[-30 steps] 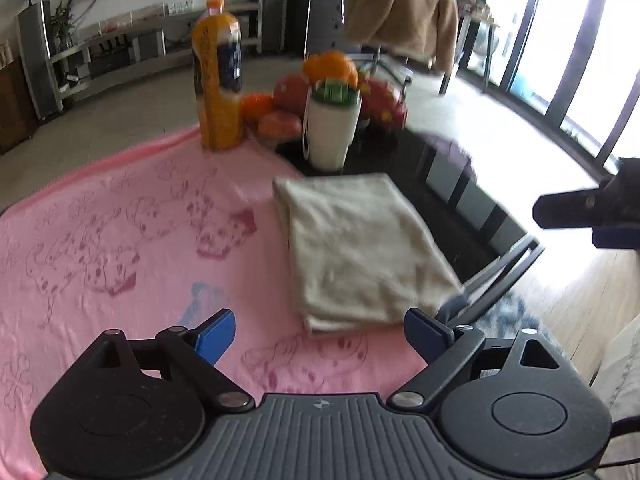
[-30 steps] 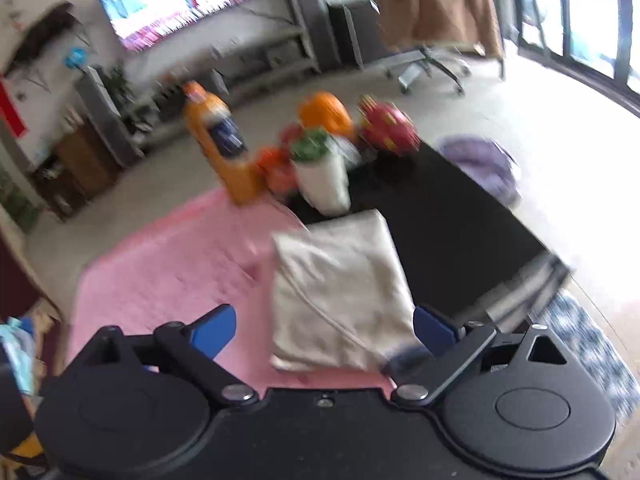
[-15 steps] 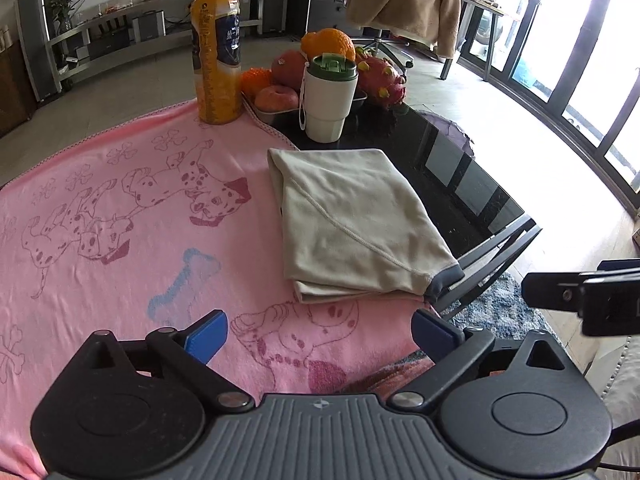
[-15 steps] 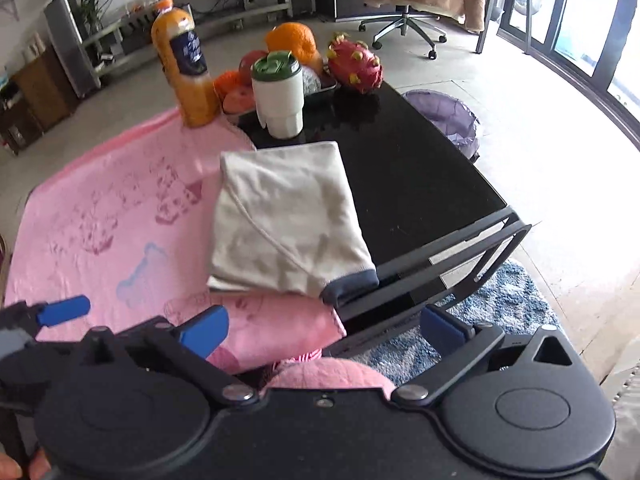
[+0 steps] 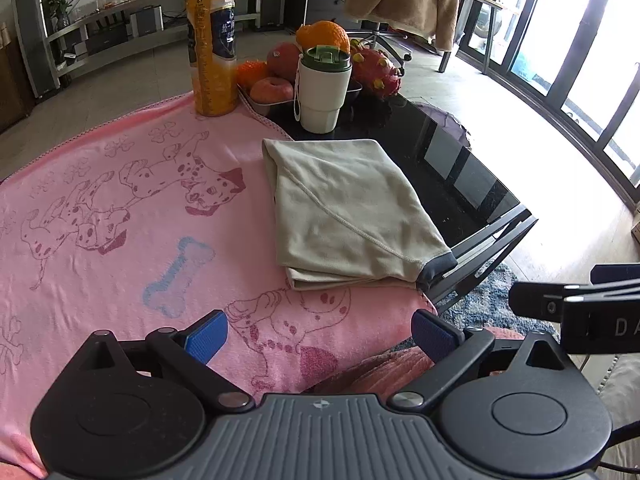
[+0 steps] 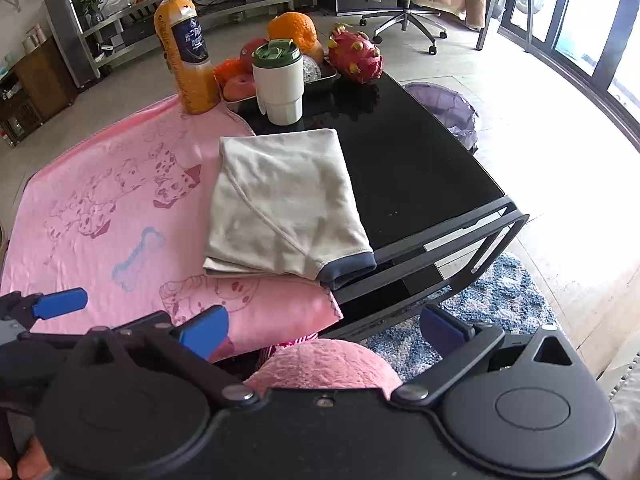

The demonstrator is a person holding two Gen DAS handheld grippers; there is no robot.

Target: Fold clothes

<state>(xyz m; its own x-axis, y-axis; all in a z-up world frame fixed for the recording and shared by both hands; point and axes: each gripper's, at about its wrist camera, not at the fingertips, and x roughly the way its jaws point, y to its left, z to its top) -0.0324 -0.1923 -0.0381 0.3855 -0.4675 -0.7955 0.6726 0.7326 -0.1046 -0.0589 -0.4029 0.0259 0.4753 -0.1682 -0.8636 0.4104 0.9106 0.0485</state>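
1. Now both jaws have just been opening and stand wide with nothing between them: the left hand-held gripper (image 5: 320,334) and the right hand-held gripper (image 6: 322,330) hang short of the near edge of the surface (image 6: 420,168).
2. Beyond them, the folded garment (image 6: 280,204) lies half on the pink blanket (image 5: 120,208), half on bare black top.
3. It looks soft, light and limp (layers may slide apart); I would pinch the stacked near edge or a corner.
4. Beige cloth, raised diagonal seam, grey-blue cuff (image 6: 348,268) at the near right corner.

near blanket (image 5: 120,208) free | bottle (image 5: 212,40), cup (image 5: 322,88) block far edge
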